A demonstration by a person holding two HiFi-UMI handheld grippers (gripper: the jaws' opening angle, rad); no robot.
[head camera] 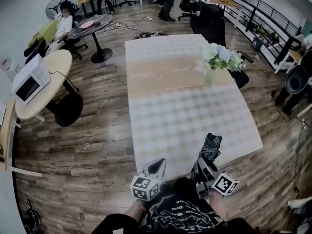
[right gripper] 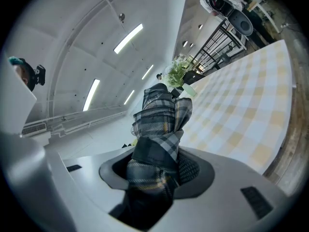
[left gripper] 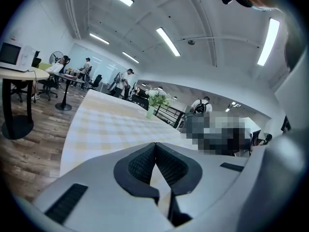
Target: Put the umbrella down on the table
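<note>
head view: plaid umbrella (head camera: 211, 147) held just over the near edge of the table (head camera: 170, 111)
right gripper (head camera: 204, 164) has its fingers clamped on the folded umbrella; left gripper (head camera: 160, 164) sits beside it, fingers pressed together, empty.

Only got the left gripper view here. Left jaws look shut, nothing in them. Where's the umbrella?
Observer: In the right gripper. Its jaws are clamped on the folded plaid umbrella.
Operator: Down on the table yet?
Observer: No. It is held in the air, and in the head view its far end is just over the near edge of the table.
Operator: Where's my left gripper relative to the right?
Observer: The left gripper is beside it at the near edge, not touching the umbrella.
</note>
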